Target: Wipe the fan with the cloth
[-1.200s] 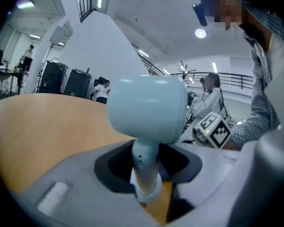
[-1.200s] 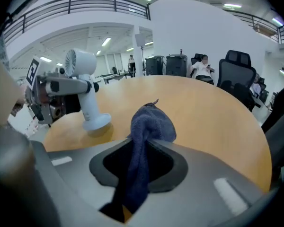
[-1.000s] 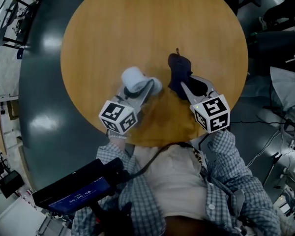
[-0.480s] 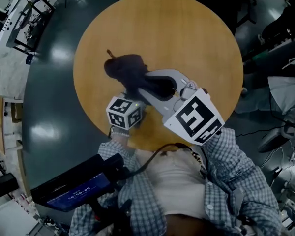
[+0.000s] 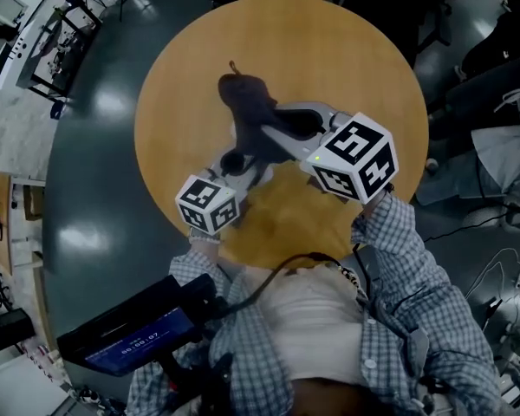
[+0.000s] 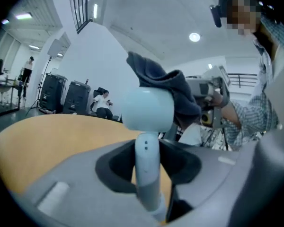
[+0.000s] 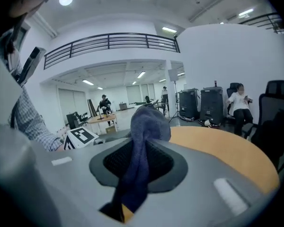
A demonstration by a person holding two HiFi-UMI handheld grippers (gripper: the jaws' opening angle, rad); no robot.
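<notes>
- Since a second ago, the right tool [image 5: 273, 130] has swung from the right side of the round wooden surface [image 5: 329, 50] across to the left. It now looks larger and closer in the head view.
- The dark blue cloth [image 5: 247, 98] came with it. A second ago it hung well apart from the fan, to the fan's right. Now it lies draped over the fan's head.
- A second ago the fan's white head showed plainly in the head view. Now the cloth hides nearly all of it there.
- The left tool [image 5: 241, 165] sits in much the same place, at the near left of the surface.
- The left tool's jaws are part closed, clamped on the thin grey stem of the fan [image 6: 146, 110], which stands between them.
- The fan's long axis runs along its stem, straight out from the left tool's jaws, with the rounded white head at the far end. In the head view it points away from the person, up and slightly right, toward the middle of the surface.
- Which way the fan's face is turned cannot be told, as the cloth covers its right side.
- The right tool's jaws are nearly together, pinching a bunched fold of the cloth. The free end bulges beyond the jaw tips.
</notes>
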